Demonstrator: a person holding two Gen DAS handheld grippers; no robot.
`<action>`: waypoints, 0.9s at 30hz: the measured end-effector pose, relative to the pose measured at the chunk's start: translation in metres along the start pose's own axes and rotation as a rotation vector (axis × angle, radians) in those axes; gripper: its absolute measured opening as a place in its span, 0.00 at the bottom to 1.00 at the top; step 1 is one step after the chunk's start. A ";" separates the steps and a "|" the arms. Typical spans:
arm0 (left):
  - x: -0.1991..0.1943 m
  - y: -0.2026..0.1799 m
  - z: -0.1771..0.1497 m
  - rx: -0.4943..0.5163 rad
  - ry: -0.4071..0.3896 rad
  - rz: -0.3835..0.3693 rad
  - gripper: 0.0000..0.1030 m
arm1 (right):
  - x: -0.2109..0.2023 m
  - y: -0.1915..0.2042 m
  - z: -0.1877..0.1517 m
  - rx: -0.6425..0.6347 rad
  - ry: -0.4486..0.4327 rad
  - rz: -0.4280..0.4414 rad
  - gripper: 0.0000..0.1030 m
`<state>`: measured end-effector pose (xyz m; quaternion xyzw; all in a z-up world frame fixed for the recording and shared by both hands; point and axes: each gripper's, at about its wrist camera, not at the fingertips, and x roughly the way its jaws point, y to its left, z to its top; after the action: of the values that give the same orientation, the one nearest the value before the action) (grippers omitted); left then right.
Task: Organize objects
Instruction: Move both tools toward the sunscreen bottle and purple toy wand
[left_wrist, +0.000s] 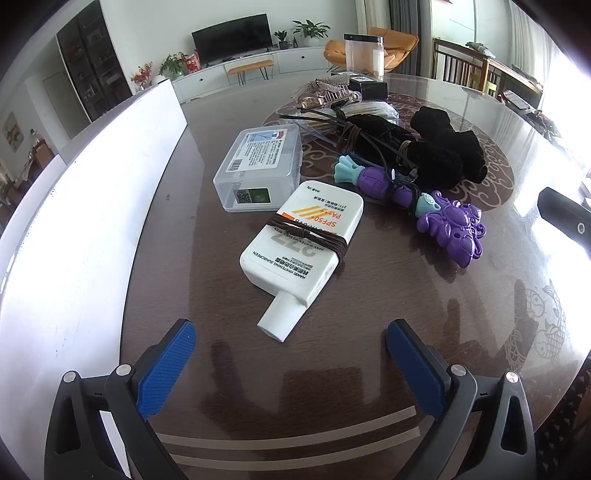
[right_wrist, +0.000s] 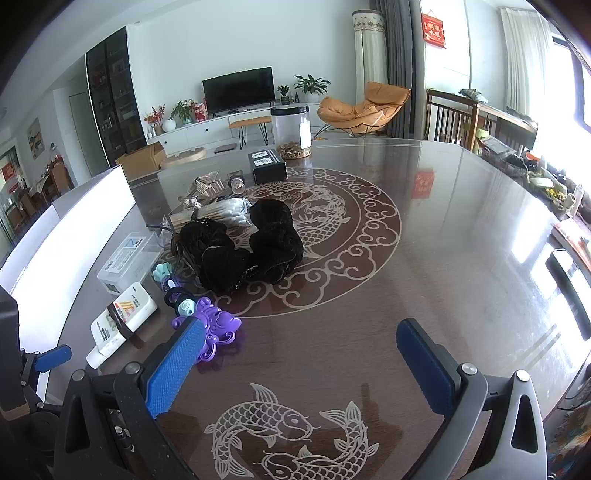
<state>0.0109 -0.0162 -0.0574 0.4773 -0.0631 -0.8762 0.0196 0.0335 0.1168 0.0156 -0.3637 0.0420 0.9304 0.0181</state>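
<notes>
- The left tongs (left_wrist: 291, 354) are spread wide and grip nothing; in the left wrist view they hang low over the desk (left_wrist: 369, 314) with the cap of the sunscreen bottle (left_wrist: 301, 245) lying just ahead of the gap between the two blue pads (left_wrist: 166, 369).
- The right tongs (right_wrist: 301, 363) are likewise spread and empty, over the fish pattern at the near edge of the desk, their left pad overlapping the purple toy (right_wrist: 218, 328) in that view (whether it touches the toy cannot be told).
- The sunscreen bottle lies flat, cap toward the left tongs, with a brown cord (left_wrist: 308, 230) wound around its middle. At its 11 o'clock a clear plastic box (left_wrist: 258, 171) sits touching or just beside it.
- At the bottle's 2 o'clock lies the purple toy, wrapped with dark cord, and past that, toward 1 o'clock, a heap of black fabric (left_wrist: 428, 147) tangled with cables.
- Farther off at 12 o'clock stand a black box (right_wrist: 266, 166) and a clear jar (right_wrist: 290, 127).
- A white panel (left_wrist: 74, 221) runs along the desk's edge at 9 o'clock from the left tongs.
- Judged from this, nothing is yet picked up: the step in hand looks like the approach to a first object, most likely the sunscreen bottle by the left tongs.
- The next move would call for easing forward so the pads straddle the cap or the bottle's narrow neck, then closing squarely; the smooth bottle could swivel on the glossy desk if caught off-centre.
</notes>
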 end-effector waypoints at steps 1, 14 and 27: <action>0.000 0.000 -0.001 -0.001 0.000 -0.002 1.00 | 0.000 0.000 0.000 0.000 0.000 0.000 1.00; 0.002 0.005 -0.003 -0.012 -0.001 -0.053 1.00 | 0.000 -0.001 0.000 0.000 0.003 0.001 1.00; 0.006 0.013 -0.006 -0.014 0.000 -0.135 1.00 | 0.002 -0.001 -0.002 0.003 0.014 0.008 1.00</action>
<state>0.0126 -0.0301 -0.0635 0.4804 -0.0248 -0.8759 -0.0362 0.0332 0.1177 0.0130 -0.3703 0.0452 0.9277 0.0148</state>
